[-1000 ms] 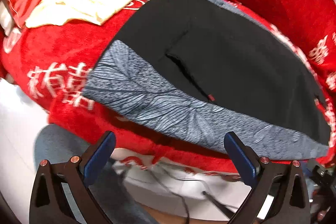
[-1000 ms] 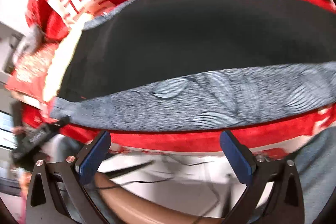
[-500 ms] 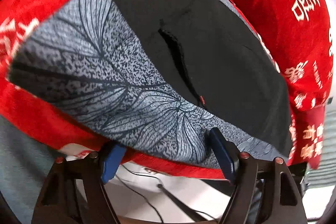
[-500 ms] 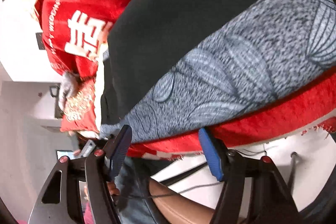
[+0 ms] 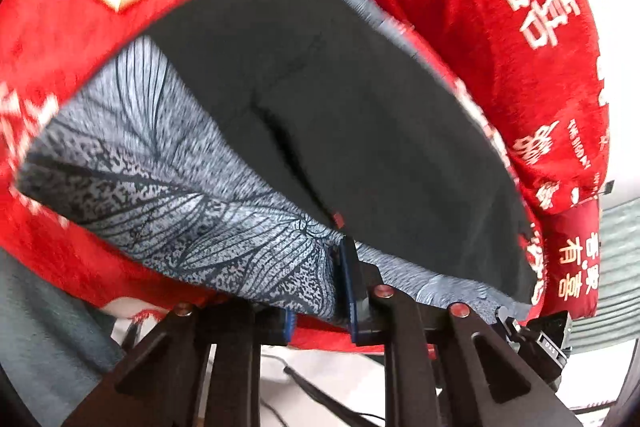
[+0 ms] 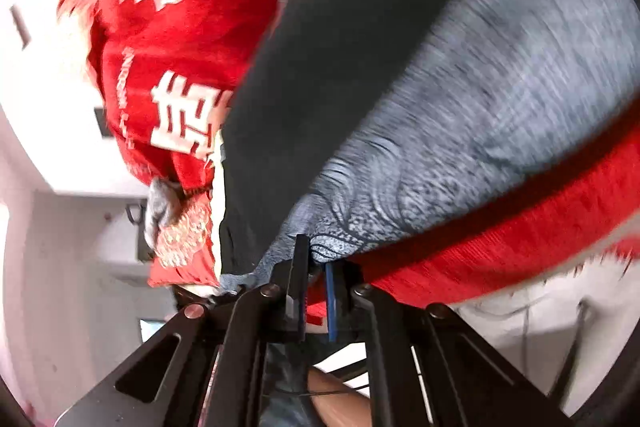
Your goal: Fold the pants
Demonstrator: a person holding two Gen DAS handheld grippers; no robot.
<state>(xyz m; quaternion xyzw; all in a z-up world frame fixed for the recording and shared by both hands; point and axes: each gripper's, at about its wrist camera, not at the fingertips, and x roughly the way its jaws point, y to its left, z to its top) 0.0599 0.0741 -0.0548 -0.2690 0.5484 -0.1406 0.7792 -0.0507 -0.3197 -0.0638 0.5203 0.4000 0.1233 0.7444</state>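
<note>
On red printed plush bedcover (image 5: 72, 39): black pants with grey leaf-print band (image 5: 360, 131), soft, light, limp; left tool (image 5: 320, 291), right tool (image 6: 316, 267) both clamped on band edge.

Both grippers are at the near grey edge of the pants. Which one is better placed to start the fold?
Neither clearly. The left gripper and the right gripper are each shut on the grey patterned band of the pants, so both should probably lift together.
</note>
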